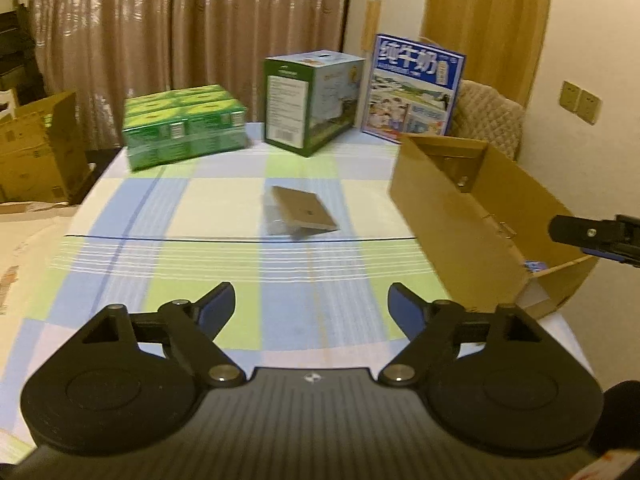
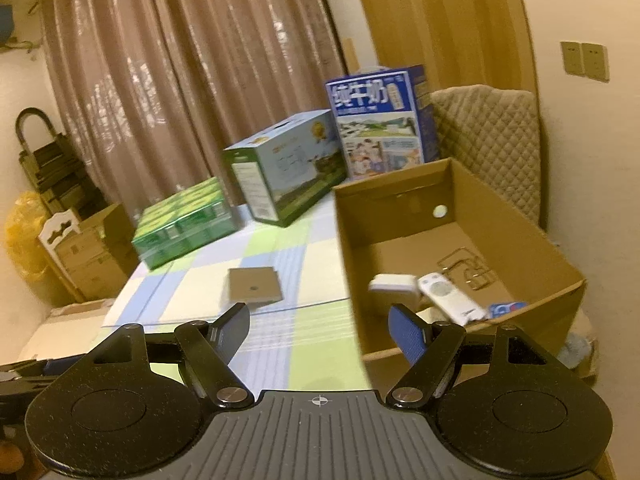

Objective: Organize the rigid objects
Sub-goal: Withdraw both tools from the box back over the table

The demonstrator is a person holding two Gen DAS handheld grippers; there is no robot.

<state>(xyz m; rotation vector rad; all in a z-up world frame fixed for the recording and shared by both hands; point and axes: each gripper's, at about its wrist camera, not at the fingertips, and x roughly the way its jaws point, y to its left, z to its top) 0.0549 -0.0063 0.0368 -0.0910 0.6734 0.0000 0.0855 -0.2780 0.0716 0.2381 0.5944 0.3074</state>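
Note:
A small flat brown box (image 1: pixel 301 213) lies on the checked tablecloth (image 1: pixel 200 216) in mid-table; it also shows in the right wrist view (image 2: pixel 253 285). An open cardboard box (image 1: pixel 476 216) stands at the table's right side. Seen from the right wrist, the cardboard box (image 2: pixel 404 220) holds a white remote (image 2: pixel 450 298), a white block (image 2: pixel 392 286) and a blue item (image 2: pixel 508 309). My left gripper (image 1: pixel 311 310) is open and empty, well short of the flat box. My right gripper (image 2: pixel 320 326) is open and empty near the cardboard box's front left corner, and shows at the left wrist view's right edge (image 1: pixel 592 236).
A green multipack (image 1: pixel 184 126), a green-and-white carton (image 1: pixel 312 102) and a blue milk carton (image 1: pixel 412 88) stand along the table's far edge. A padded chair back (image 1: pixel 488 116) is behind the cardboard box. More cardboard boxes (image 1: pixel 36 152) sit on the floor at left.

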